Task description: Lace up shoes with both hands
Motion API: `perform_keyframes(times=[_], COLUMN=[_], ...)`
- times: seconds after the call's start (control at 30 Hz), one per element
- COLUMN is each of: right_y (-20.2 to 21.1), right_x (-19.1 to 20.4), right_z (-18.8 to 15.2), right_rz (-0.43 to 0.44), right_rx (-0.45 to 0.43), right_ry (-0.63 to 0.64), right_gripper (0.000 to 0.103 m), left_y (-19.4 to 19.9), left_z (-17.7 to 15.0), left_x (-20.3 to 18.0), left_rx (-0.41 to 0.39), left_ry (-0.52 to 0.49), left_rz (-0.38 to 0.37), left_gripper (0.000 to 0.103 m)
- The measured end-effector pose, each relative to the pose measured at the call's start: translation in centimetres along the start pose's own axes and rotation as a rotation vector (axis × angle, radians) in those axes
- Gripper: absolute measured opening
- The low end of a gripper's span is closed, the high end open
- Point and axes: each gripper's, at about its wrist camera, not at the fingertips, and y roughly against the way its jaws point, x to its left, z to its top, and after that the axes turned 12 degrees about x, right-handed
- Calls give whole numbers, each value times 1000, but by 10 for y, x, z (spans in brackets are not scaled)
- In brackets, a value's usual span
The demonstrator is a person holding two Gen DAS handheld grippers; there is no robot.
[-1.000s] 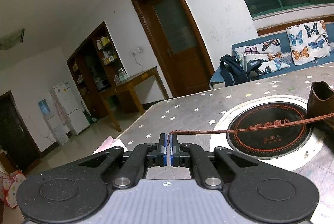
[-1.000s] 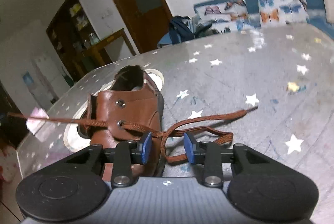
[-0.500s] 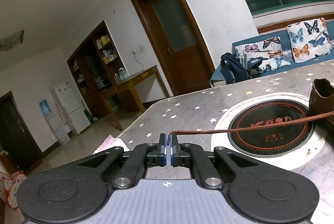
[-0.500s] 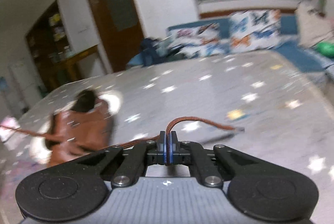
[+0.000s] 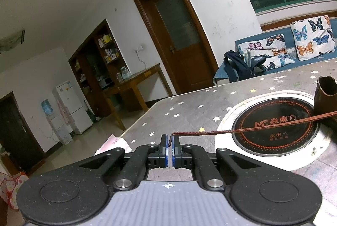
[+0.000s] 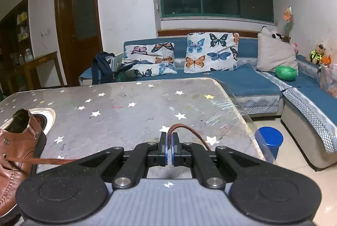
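Down at the bottom centre of the left wrist view, the left gripper (image 5: 169, 145) has its jaws pinched together on the tip of the brown shoelace (image 5: 248, 130). From there the lace runs taut toward the right edge of the frame, crossing over a round black cooktop (image 5: 273, 121) set into the table (image 5: 189, 108), and reaches the brown shoe (image 5: 325, 95), of which only the heel end shows at the right edge. The table top is grey with small white stars.

Similarly, at the bottom centre of the right wrist view, the right gripper (image 6: 169, 142) is clamped on a bend of the lace (image 6: 185, 128). A loop of it arches up out of the closed jaws and drops away to the right behind the gripper body. At the lower left of this frame the shoe (image 6: 14, 154) rests on the table (image 6: 137, 112) with its opening toward the far side, and a length of lace comes out of an eyelet on its side and stretches right until it passes behind the gripper. The shoe's heel lies just beside the metal rim of the cooktop.

Behind the table, across the upper half of this frame, a blue sofa (image 6: 248, 80) carries butterfly cushions (image 6: 211, 52), and a blue bin (image 6: 269, 139) stands on the floor at the right of the table.
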Motion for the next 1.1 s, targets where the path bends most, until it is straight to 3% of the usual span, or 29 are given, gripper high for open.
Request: perform_keyframes(times=[0.07,0.13,0.2,0.3,0.57,0.77,1.1], right_y=[3,2,1,2,7,19,42], right_x=[0,2,3,5,32,68,133], right_z=[1,4,5,4,-10,-24,-39], right_rz=[-7,-23,-37,-39,-5,89,270], right_rx=[-10,-15,-22,-20,-18,-5,-27], right_ry=[0,5,15,18,96,184,302], right_gripper=[4,16,17,34,41,44,60], left_y=[0,0,0,-1,-2,-1,0], left_z=[0,0,-1,-1,0,-1,-2], left_x=[0,0,0,1,2,3,9], left_rx=[0,1,2,4,3,0,-4], left_ry=[-2,-2,0,3,9,17,34], left_rz=[2,5,6,7,11,16,26], left_gripper=[4,4,4,4,4,4,4])
